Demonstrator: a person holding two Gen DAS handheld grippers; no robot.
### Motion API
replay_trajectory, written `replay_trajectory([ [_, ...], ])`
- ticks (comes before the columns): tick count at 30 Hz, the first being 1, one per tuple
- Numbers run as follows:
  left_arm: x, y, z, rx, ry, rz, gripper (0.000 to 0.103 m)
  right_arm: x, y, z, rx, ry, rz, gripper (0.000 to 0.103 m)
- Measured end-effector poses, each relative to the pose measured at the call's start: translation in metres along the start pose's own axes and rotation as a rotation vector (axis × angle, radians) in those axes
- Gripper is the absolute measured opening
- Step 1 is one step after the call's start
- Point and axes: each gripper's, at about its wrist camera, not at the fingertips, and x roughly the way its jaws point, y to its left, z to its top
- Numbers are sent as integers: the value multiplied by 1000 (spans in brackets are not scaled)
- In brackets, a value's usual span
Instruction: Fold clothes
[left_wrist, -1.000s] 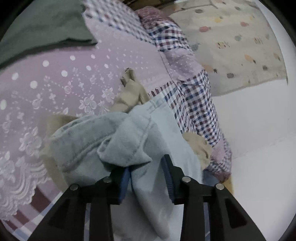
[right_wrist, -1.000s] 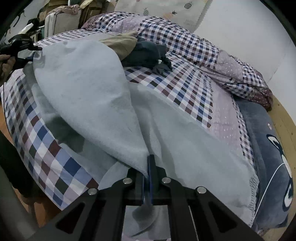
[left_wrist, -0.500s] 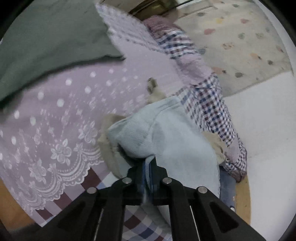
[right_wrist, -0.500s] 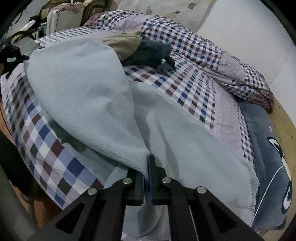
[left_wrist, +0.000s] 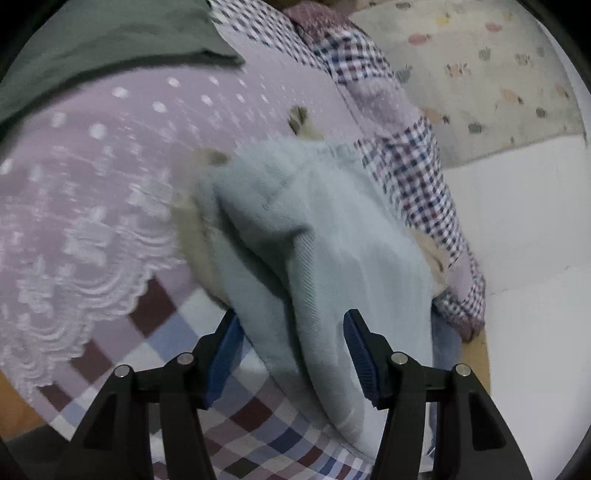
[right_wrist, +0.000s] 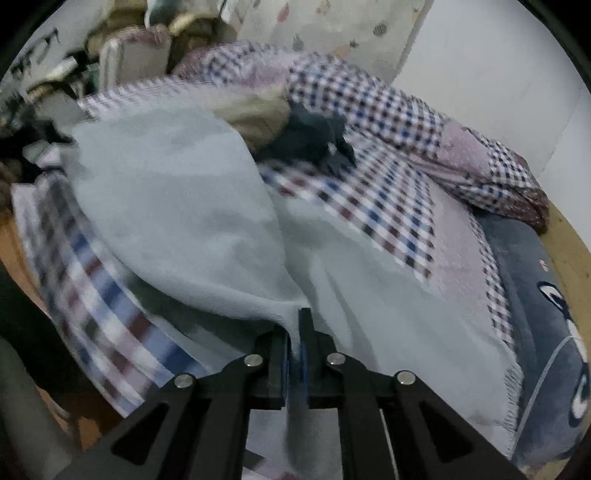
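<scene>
The pale blue garment (right_wrist: 177, 206) is bunched on the bed (right_wrist: 388, 206), pinched by the right tongs (right_wrist: 293, 332); the left tongs (left_wrist: 293, 350) are spread around its fold at 12 o'clock.

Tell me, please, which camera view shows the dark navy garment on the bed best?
The right wrist view: the dark navy garment lies crumpled on the checked quilt, beside a beige garment and beyond the light blue cloth. The left wrist view does not show it clearly.

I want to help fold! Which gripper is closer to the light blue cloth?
Right. The right gripper is shut on the light blue cloth, pinching its edge. The left gripper is open, with the cloth lying between its spread fingers, not clamped.
</scene>
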Motion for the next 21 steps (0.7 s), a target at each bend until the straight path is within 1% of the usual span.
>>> replay_trajectory([
  [2, 0, 1, -2, -8, -2, 1, 60, -9, 11, 8, 3, -56, 34, 9],
  [3, 1, 1, -3, -12, -3, 2, 55, -12, 21, 13, -12, -81, 43, 9],
  [4, 1, 1, -3, -17, -4, 2, 49, -15, 33, 19, -35, -110, 52, 9],
  [5, -1, 3, -4, -25, -7, -3, 36, -19, 45, 24, -57, -139, 61, 9],
  [6, -4, 5, -4, -38, -13, -16, 27, -23, 58, 30, -76, -171, 74, 9],
  [8, -11, 8, -4, -59, -23, -47, 19, -28, 81, 42, -99, -223, 103, 13],
  [10, -17, 8, -3, -67, -27, -95, 18, -21, 106, 48, -144, -230, 133, 31],
  [13, -14, 8, 0, -64, 8, -140, 18, -12, 142, 56, -211, -240, 179, 31],
  [16, 4, 9, -2, -70, 91, -153, 18, -2, 179, 65, -278, -250, 225, 31],
  [18, 14, 8, -4, -62, 136, -154, 18, 5, 196, 69, -305, -247, 241, 31],
  [21, 19, 3, -6, -35, 141, -146, 18, 14, 213, 75, -335, -259, 242, 31],
])
